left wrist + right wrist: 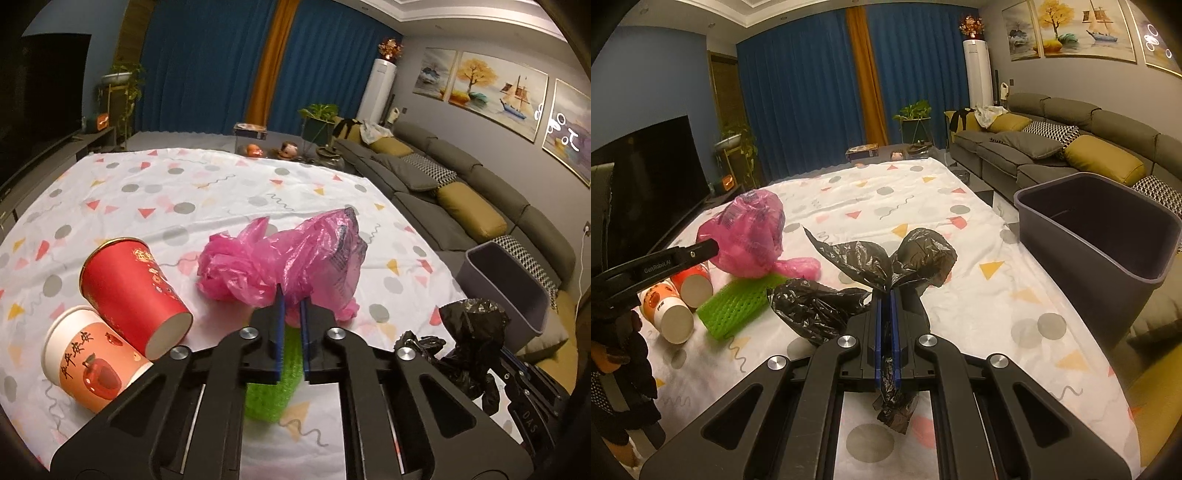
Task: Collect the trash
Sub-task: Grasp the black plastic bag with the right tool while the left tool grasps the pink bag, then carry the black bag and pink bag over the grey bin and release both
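**Both grippers pinching bags, bin not yet loaded**

Landmark: the grey bin point(1108, 236), standing off the table edge on the sofa side.

Nearest, the right gripper point(886, 295): jaws pressed together on the crumpled black bag point(916, 258), film bunched between the blue pads, with a tail hanging behind them. It sits near the bin, on the bin's table side. Judgement: lift so the loose lobes clear the rim, carry over the opening, release only once the whole bag is above the hollow; light film may cling to the pads.

Left gripper point(291, 299): jaws close together, nipping the near edge of the pink bag point(284, 258). That bag is farther from the bin than the black one. The grip looks shallow to me, so raise it slowly; the edge could slip out.

Under the left fingers lies a green foam net point(269, 387). Beyond it from the bin are a tipped red cup point(133, 291) and an orange-and-white cup point(88, 362), touching each other. All rest on the patterned tablecloth point(184, 184).

View differences:
- Right wrist shows the bin's interior, apparently empty, and the net nearly full length.
- Left wrist shows only the bin's far corner, but the cup prints and the pink pinch point are clear.
- Right wrist sees the left gripper side-on only; its jaws are unreadable there.
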The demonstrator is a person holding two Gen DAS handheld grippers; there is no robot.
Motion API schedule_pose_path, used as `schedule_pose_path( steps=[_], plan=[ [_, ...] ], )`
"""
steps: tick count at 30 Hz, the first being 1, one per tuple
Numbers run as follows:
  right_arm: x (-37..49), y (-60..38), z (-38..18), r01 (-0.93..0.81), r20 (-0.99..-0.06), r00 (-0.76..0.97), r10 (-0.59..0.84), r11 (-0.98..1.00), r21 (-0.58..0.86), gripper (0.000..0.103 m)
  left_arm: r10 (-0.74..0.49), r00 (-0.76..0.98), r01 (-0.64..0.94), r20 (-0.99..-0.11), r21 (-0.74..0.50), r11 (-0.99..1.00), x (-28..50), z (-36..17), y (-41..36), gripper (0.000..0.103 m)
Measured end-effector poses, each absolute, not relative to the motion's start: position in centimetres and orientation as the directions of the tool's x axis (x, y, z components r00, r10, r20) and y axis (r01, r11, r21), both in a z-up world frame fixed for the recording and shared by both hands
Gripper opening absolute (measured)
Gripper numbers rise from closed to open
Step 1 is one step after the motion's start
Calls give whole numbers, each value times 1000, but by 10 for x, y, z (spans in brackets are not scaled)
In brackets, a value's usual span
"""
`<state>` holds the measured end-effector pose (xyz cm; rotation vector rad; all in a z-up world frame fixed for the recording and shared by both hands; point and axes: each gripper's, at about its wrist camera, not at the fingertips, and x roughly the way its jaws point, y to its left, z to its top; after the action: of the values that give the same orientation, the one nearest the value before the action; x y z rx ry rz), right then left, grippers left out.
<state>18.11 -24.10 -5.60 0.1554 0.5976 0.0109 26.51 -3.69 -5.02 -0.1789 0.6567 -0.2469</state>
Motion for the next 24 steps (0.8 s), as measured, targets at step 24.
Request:
schedule_pose_path(
  steps=[24],
  plan=[
    [145,-271,-19,58,-441,897,11,988,143,5,-354,852,248,-386,-297,922,208,34,-29,1]
  ],
)
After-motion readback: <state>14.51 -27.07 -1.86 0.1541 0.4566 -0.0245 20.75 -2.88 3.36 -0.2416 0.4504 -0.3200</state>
